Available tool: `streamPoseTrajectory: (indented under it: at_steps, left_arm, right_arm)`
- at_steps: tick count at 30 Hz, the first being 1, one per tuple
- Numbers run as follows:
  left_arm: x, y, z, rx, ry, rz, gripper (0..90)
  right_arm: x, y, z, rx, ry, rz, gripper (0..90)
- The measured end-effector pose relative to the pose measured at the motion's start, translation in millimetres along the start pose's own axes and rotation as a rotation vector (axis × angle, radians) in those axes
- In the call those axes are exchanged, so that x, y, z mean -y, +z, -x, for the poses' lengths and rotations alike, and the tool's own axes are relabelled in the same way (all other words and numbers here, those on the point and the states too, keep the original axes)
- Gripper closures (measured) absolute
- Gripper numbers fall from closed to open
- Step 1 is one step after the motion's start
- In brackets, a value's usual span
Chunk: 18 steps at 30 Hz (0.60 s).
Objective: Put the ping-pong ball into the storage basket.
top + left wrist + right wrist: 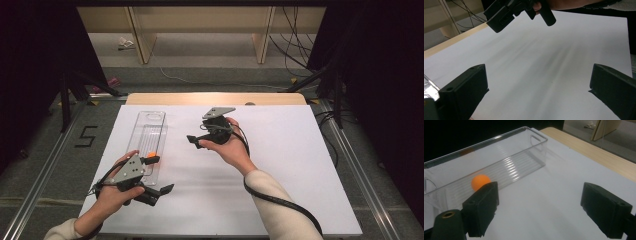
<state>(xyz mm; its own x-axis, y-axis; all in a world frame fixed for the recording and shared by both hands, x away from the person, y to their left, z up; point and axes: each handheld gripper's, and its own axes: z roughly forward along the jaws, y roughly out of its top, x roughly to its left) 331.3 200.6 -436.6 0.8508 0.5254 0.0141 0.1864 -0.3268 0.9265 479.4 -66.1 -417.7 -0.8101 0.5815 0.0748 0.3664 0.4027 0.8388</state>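
The left claw (162,174) stands wide with nothing between its jaws, held low at the near left of the desk (280,200), just beside the near end of the clear plastic tray (150,131). In the left gripper view its two black jaws stand far apart over bare white sheet, with the right claw (524,13) hanging farther off at the top. The right claw (194,140) is also spread wide and holds nothing — it hovers near the middle of the desk, turned toward the tray. In the right gripper view the orange ball (480,182) lies inside the long tray (499,152), on its ribbed floor, toward the end nearer the person. On the floor left of the desk, black tape forms the figure "5" (87,136) — the only writing that can be read.
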Motion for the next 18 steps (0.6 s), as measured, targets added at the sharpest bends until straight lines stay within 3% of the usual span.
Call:
streamPoseTrajectory:
  at_steps: [18]
  left_arm:
    - [0.1,-0.2,-0.2,-0.003,-0.001,0.001,1.0]
  right_arm:
    - [13.2,-22.5,9.9,0.023,0.020,0.011,16.0]
